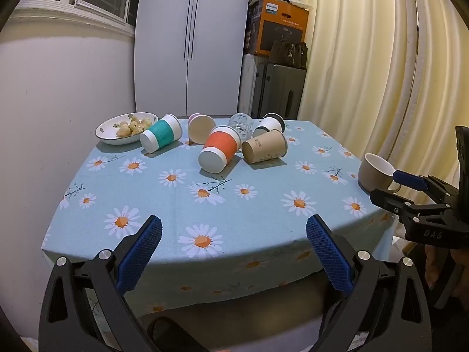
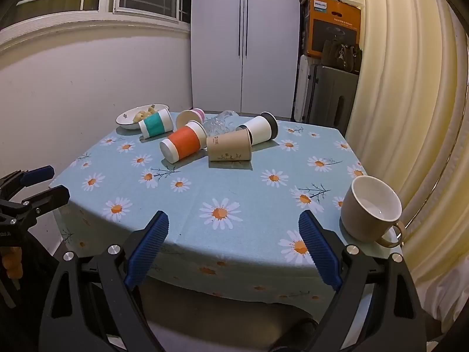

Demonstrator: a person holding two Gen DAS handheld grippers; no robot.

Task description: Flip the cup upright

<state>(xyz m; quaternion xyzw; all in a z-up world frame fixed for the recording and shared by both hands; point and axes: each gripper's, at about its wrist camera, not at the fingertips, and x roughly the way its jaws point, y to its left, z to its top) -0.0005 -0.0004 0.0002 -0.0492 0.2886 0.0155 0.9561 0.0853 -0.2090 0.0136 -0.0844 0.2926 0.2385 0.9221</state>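
From the left wrist camera: left gripper point(image 1: 234, 228) wide open, nothing between its blue pads point(image 1: 140, 252), held low at the near edge of the table point(image 1: 164, 214) with its daisy cloth; far back on the cloth, a bunch of cups lying on their sides: teal cup point(image 1: 160, 136) just beside a white bowl point(image 1: 109, 138) of little snacks, pink cup point(image 1: 201, 128) behind, orange cup point(image 1: 219, 152) in the middle with its bottom facing this way, brown paper cup point(image 1: 264, 146) right beside it, clear glass point(image 1: 241, 124) and white cup point(image 1: 268, 124) behind those; off at the right edge, a tan mug point(image 1: 375, 170) standing up, with the right gripper point(image 1: 390, 186) in front of it, holding nothing, fingers seeming a little apart. From the right wrist camera: right gripper point(image 2: 233, 224) spread wide and empty, above the near table edge; tan mug point(image 2: 370, 208) just right of the right finger, upright, white inside, handle pointing to the near right; the same pile of cups well apart at the far side, orange cup point(image 2: 184, 141) and brown paper cup point(image 2: 229, 148) closest, both tipped over; left gripper point(image 2: 44, 183) poking in at the left edge, empty.
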